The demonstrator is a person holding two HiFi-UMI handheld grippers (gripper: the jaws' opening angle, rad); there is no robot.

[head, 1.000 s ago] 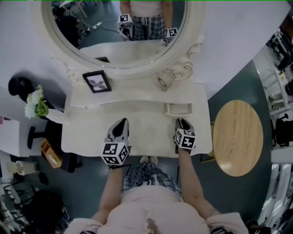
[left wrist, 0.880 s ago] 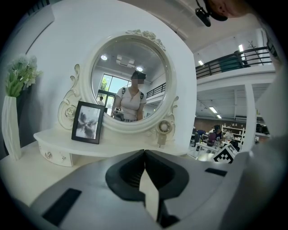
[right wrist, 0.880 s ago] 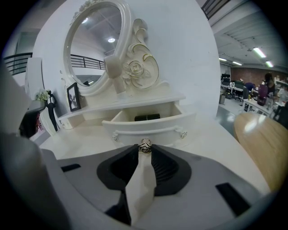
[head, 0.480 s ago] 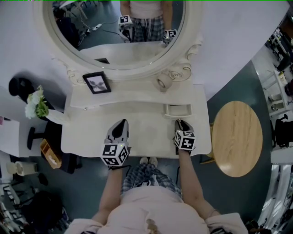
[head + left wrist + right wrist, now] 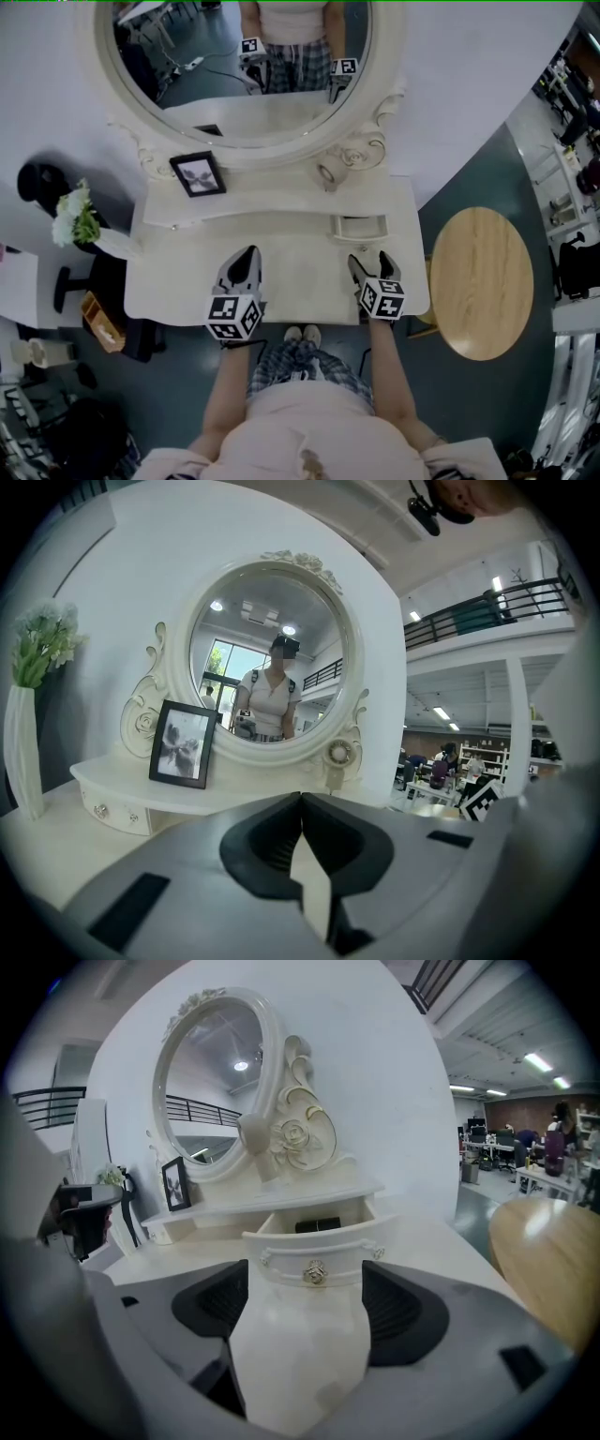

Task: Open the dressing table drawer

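The white dressing table [image 5: 281, 272] has a small drawer [image 5: 360, 228] pulled out from its raised back shelf on the right. In the right gripper view the drawer front [image 5: 314, 1241] shows its round knob [image 5: 315, 1272], with a dark item inside [image 5: 317, 1225]. My right gripper [image 5: 372, 265] sits just in front of the knob; its jaws have just been opening and now stand wide apart with nothing between them [image 5: 300, 1307]. My left gripper [image 5: 246, 258] rests over the tabletop to the left, jaws shut and empty [image 5: 301, 797].
An oval mirror [image 5: 242, 66] rises behind the shelf, with a black picture frame [image 5: 198, 172] at its left foot. A vase of flowers [image 5: 73, 214] stands off the table's left end. A round wooden table [image 5: 481, 281] stands close on the right.
The right gripper's jaws have opened off the drawer knob and the gripper has drawn back a little toward the table's front edge. The drawer stays pulled out. The left gripper has not moved.
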